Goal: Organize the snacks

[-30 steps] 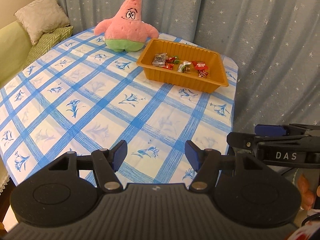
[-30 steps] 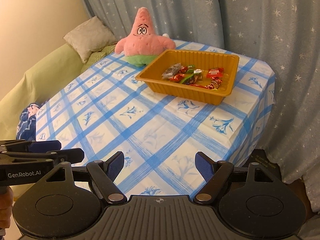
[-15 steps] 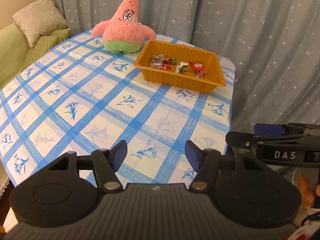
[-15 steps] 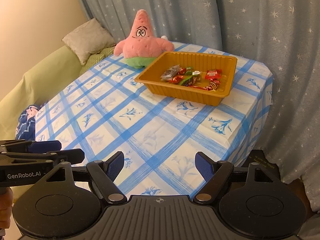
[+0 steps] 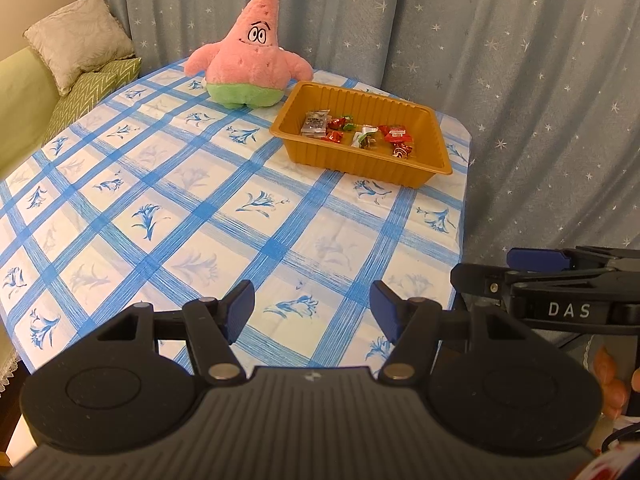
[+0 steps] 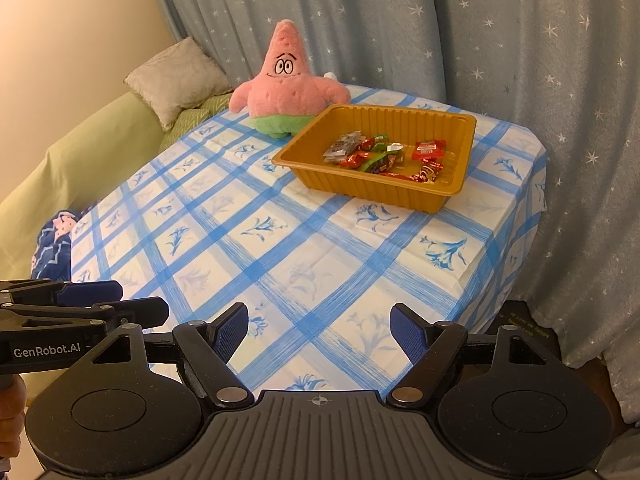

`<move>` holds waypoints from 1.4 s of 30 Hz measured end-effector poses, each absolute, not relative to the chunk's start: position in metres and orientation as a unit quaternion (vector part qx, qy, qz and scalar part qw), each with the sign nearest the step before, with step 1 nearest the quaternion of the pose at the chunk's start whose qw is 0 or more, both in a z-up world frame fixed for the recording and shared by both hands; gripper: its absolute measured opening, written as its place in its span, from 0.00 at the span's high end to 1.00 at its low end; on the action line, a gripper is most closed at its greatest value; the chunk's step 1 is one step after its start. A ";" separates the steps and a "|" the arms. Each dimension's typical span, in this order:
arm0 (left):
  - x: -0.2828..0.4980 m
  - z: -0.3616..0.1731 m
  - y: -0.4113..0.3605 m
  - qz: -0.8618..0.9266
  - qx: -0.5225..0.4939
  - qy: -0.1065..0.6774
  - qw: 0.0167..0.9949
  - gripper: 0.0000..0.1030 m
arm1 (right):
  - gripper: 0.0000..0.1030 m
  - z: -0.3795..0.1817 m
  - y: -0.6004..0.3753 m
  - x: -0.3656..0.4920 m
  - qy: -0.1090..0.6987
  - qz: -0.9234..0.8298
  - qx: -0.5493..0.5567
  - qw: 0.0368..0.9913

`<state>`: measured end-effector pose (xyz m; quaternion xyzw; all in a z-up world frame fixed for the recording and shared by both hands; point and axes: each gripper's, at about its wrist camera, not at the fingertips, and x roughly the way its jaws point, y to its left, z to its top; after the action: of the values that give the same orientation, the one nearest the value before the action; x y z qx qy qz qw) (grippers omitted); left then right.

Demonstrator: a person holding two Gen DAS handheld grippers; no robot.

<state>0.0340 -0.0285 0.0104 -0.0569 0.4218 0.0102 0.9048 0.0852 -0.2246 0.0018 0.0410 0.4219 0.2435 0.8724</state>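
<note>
An orange plastic tray (image 5: 416, 172) (image 6: 460, 148) stands at the far right of the table and holds several wrapped snacks (image 5: 362, 134) (image 6: 384, 154), mostly red, green and silver. My left gripper (image 5: 312, 306) hangs open over the table's near edge, with nothing between its blue pads. My right gripper (image 6: 320, 334) is also open and empty, above the near right corner. Each gripper shows side-on in the other's view, the right one (image 5: 536, 264) at the right edge and the left one (image 6: 92, 300) at the left edge. Both are far from the tray.
A blue-checked cloth (image 5: 200, 208) covers the table. A pink star plush toy (image 5: 248, 60) (image 6: 286, 84) sits behind the tray's left end. A star-patterned curtain (image 6: 480, 40) hangs close behind and to the right. A green sofa with cushions (image 6: 176, 76) stands at the left.
Both views have shifted slightly, so the tray and the plush sit a little differently in frame. The jaws have not moved.
</note>
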 end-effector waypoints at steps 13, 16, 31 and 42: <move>0.034 0.010 -0.028 0.010 -0.057 0.422 0.905 0.40 | 0.25 0.003 -0.223 0.085 0.422 0.244 0.040 0.872; 0.034 0.011 -0.027 0.011 -0.058 0.422 0.905 0.40 | 0.25 0.003 -0.223 0.085 0.421 0.244 0.041 0.872; 0.035 0.010 -0.028 0.010 -0.057 0.422 0.905 0.40 | 0.25 0.003 -0.223 0.085 0.421 0.244 0.041 0.873; 0.038 0.010 -0.026 0.009 -0.058 0.423 0.904 0.40 | 0.25 0.003 -0.221 0.086 0.423 0.243 0.041 0.872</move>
<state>0.0383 -0.0263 0.0102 -0.0578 0.4227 0.0088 0.9044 0.0864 -0.2211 0.0034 0.0410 0.4227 0.2426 0.8723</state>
